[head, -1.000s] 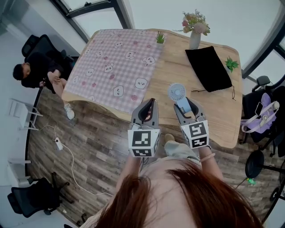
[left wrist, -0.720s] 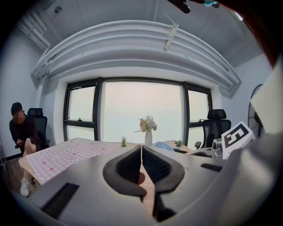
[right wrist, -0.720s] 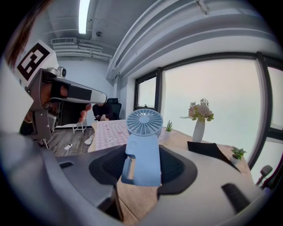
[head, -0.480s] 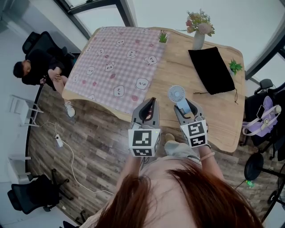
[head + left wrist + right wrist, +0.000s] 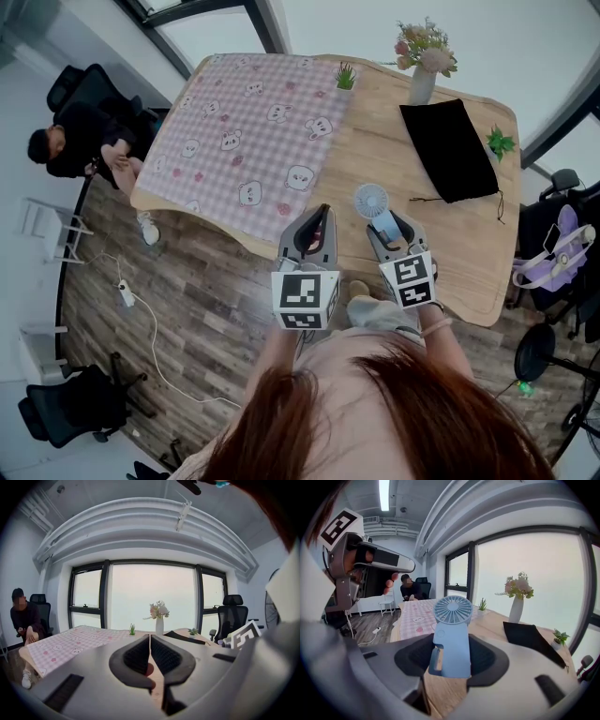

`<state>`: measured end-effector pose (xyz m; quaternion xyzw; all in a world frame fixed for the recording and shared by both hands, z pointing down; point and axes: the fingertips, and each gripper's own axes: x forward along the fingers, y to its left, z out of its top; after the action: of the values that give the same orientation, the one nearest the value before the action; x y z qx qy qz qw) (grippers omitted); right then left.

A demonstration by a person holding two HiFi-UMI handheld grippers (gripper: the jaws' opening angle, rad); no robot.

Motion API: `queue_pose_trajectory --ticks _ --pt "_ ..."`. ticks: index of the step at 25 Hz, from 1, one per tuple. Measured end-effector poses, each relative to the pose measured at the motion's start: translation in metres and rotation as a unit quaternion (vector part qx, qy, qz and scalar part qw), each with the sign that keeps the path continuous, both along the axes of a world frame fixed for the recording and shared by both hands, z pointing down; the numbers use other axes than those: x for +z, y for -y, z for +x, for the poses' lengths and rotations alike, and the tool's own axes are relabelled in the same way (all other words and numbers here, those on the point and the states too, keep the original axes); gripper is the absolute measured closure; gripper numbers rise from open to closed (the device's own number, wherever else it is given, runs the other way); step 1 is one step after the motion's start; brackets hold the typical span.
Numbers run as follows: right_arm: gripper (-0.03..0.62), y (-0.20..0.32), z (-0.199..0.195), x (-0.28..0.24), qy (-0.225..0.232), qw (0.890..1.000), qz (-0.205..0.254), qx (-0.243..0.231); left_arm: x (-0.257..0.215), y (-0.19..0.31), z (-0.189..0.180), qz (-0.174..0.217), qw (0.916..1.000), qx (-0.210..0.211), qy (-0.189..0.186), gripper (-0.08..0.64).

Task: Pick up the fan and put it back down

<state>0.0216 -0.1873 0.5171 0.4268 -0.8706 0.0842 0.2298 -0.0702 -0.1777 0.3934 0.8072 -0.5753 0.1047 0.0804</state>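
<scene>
Across the middle of the head view, a wooden table with rounded corners stands on a grey-brown plank floor. Its left half is covered by a pink checked cloth printed with small animal faces; its right half is bare, pale-grained wood. At upper left a seated person sits beside the table. A black office chair stands at lower left, and a white power strip lies on the floor with its cable. On the bare wood at upper right lies a flat black pouch. Above it stands a pale vase of flowers, with one potted plant to the vase's left and a second potted plant beside the pouch. All of these lie well apart from the fan, which shows just below centre, over bare wood near the table's front edge; whether its base touches the tabletop cannot be told. The right gripper clamps the fan's handle between its dark ribbed pads. The left gripper, just to the fan's left, has its jaws pressed together on nothing. In the right gripper view the fan stands upright: smooth pale-blue plastic, a round grille of radial slats on a blocky handle with a small side loop
</scene>
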Motion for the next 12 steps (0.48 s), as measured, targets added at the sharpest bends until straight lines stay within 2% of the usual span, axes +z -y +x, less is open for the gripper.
queue_pose_trajectory --ticks 12 --pt "0.379 0.013 0.001 0.028 -0.014 0.999 -0.027 -0.013 0.007 0.018 0.002 -0.010 0.9999 -0.002 0.004 0.546"
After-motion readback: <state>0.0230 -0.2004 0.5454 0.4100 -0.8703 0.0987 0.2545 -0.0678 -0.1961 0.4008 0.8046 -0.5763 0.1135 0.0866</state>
